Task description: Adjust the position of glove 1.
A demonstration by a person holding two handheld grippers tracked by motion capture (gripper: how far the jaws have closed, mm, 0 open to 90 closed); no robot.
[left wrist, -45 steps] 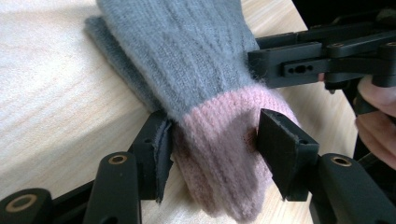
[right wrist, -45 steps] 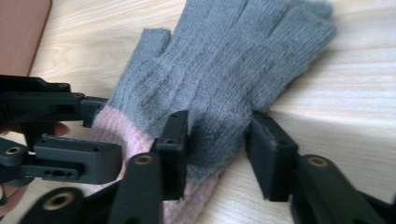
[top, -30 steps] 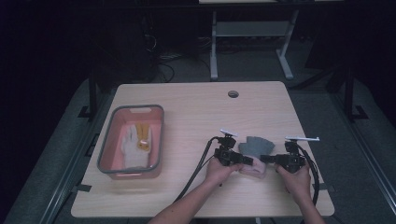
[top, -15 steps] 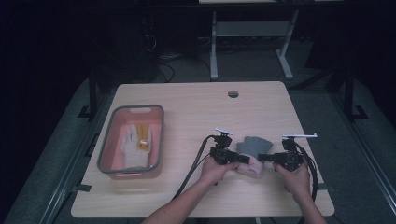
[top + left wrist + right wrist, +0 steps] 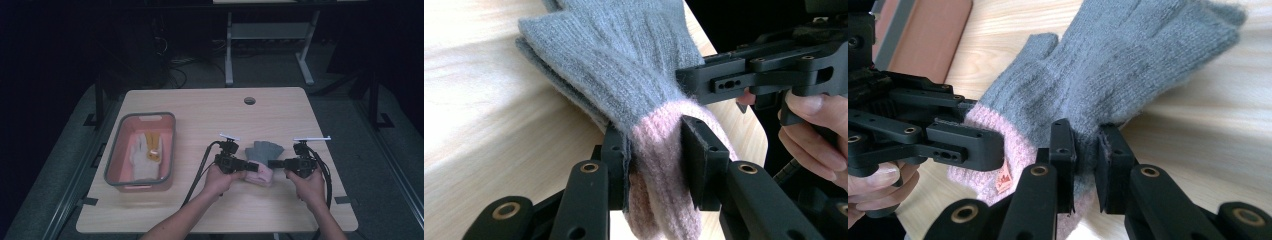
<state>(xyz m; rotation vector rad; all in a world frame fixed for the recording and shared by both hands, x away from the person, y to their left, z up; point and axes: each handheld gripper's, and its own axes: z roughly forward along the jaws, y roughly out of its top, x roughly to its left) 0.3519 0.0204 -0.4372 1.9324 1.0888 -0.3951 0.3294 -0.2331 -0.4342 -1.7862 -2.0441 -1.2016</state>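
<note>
Moved: both grippers have lifted a little, glove (image 5: 262, 159) between them.
Left gripper (image 5: 655, 155): just closed, clamped on pink cuff.
Right gripper (image 5: 1087, 150): pinching grey edge.

The glove's (image 5: 624, 75) pink cuff end drops below the frame between the jaws, and the bin's (image 5: 112, 165) contents stay too small to identify

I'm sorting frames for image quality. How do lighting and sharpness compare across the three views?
High view: dim overall, the surroundings nearly black, and the table evenly lit but soft. Left gripper view: the glove is sharp, with the bare wood at left washed out by glare. Right gripper view: bright and crisp on the knit, and the near tongs are slightly soft.
</note>
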